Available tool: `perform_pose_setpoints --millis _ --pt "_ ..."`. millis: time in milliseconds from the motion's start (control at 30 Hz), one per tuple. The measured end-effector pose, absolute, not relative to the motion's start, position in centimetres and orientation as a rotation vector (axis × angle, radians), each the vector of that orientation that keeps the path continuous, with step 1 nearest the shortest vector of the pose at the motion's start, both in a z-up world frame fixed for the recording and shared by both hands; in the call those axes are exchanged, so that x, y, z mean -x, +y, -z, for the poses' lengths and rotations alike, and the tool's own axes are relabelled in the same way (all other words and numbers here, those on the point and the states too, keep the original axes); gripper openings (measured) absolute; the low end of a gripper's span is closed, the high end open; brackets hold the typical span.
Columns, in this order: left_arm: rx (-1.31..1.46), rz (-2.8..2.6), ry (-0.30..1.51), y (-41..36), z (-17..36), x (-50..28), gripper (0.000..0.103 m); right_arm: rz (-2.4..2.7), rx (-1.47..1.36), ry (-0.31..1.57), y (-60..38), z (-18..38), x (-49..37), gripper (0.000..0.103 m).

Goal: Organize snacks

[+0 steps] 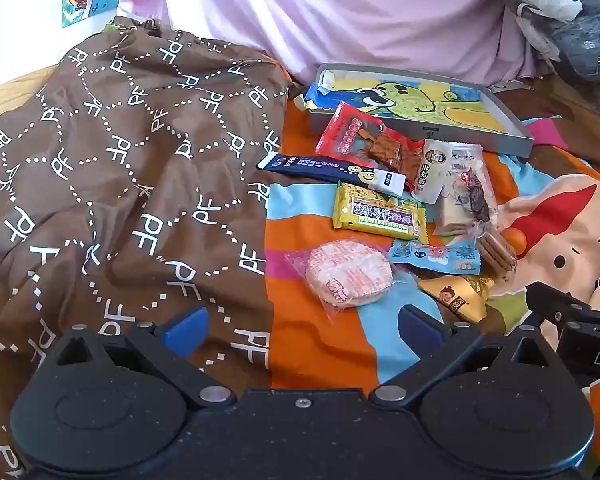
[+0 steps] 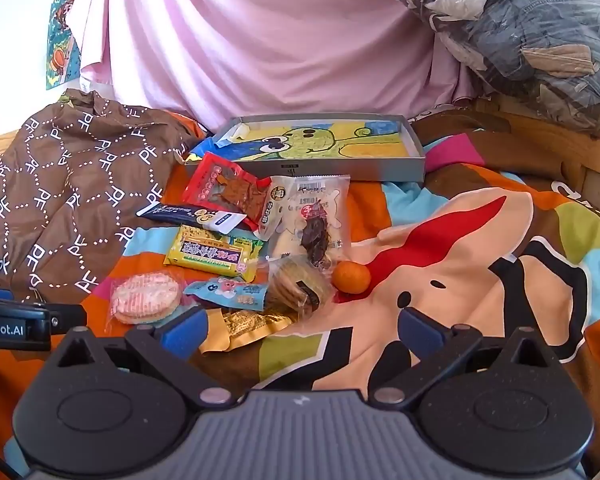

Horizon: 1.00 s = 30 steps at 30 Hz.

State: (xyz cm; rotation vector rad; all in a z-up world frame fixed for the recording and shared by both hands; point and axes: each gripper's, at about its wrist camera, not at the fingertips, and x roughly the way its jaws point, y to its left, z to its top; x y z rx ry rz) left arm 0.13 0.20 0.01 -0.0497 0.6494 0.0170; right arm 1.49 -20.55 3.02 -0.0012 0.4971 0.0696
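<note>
Both grippers hover low over the bed with nothing held: left gripper (image 1: 300,332) has its blue pads spread wide above the seam between quilt and sheet, and right gripper (image 2: 302,332) is just as widely spread, with the gold packet (image 2: 246,326) lying under its left finger.

From the right wrist view, the snacks sit in a loose heap at 11 to 12 o'clock. Open room lies at 1 to 3 o'clock, where the cartoon sheet (image 2: 460,280) is bare. A grey tray (image 2: 320,168) sits at 12 o'clock behind the heap; the red packet (image 2: 224,190) overlaps its near left corner. An orange (image 2: 351,277) rests at the heap's right edge, touching the clear biscuit sleeve (image 2: 296,286).

A brown quilt (image 1: 120,160) printed "PF" bunches at 9 to 11 o'clock, and its edge meets the navy stick (image 1: 332,172). The yellow bar (image 1: 380,214) lies below the stick, with the round cracker (image 1: 348,272) nearer still and a blue packet (image 1: 436,258) at its right. Lettering on the wrappers is too small to read. "Robot.AI" shows on the left gripper's side.

A pink drape (image 2: 260,40) hangs behind, with bagged clothes (image 2: 520,32) at 1 o'clock.
</note>
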Motion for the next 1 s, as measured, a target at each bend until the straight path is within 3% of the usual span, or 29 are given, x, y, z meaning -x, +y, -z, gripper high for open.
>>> perform_pose_setpoints --millis 1000 --pt "0.056 -0.02 0.658 0.22 0.33 -0.09 0.101 -0.066 0.008 0.498 -20.51 -3.03 -1.58 0.103"
